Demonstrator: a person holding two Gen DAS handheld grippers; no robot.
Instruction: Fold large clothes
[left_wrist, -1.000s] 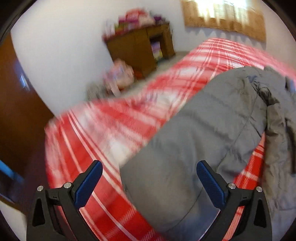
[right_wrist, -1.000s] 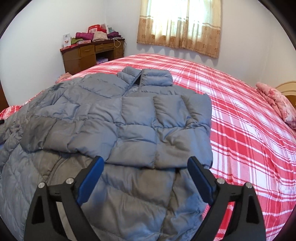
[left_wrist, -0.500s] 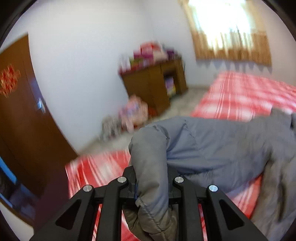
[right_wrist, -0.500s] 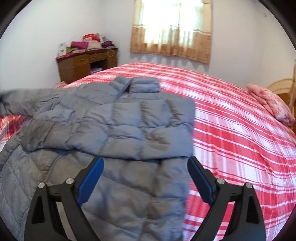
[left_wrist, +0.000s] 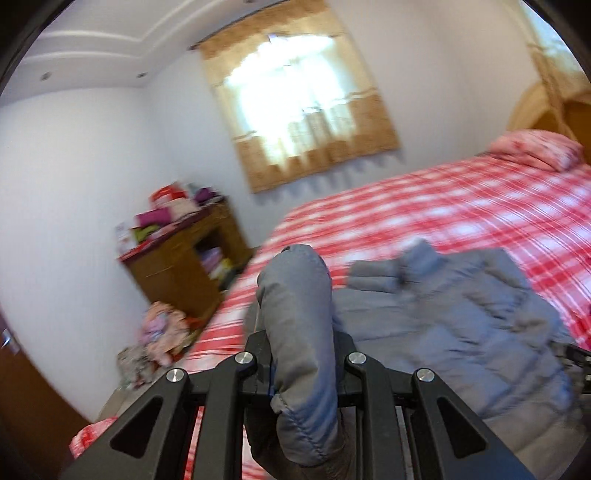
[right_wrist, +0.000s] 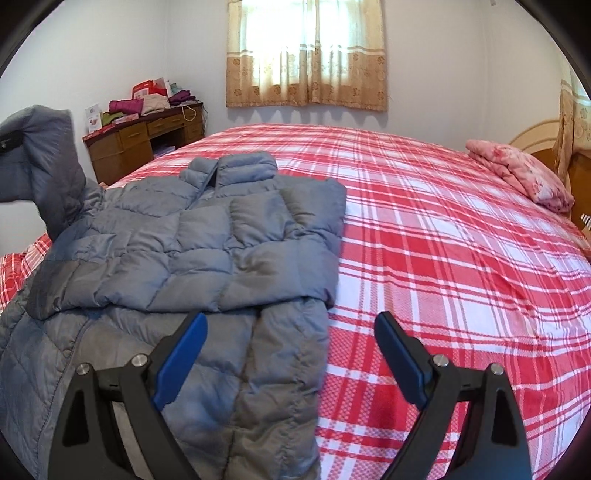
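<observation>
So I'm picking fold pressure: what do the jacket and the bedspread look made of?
Jacket: looks like thin synthetic shell over puffy fill, judging by quilted stitched panels and a faint sheen. Bedspread: apparently woven cotton-like cloth, matte, with a fine checked weave in the red plaid.

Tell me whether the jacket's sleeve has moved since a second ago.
Yes. The sleeve, clamped in the left gripper, has risen off the bed, now level with the desk.

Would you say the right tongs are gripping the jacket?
No, the right tongs stand open above the grey jacket, pads clear of it.

Curtained window lit – wood desk by white wall.
</observation>
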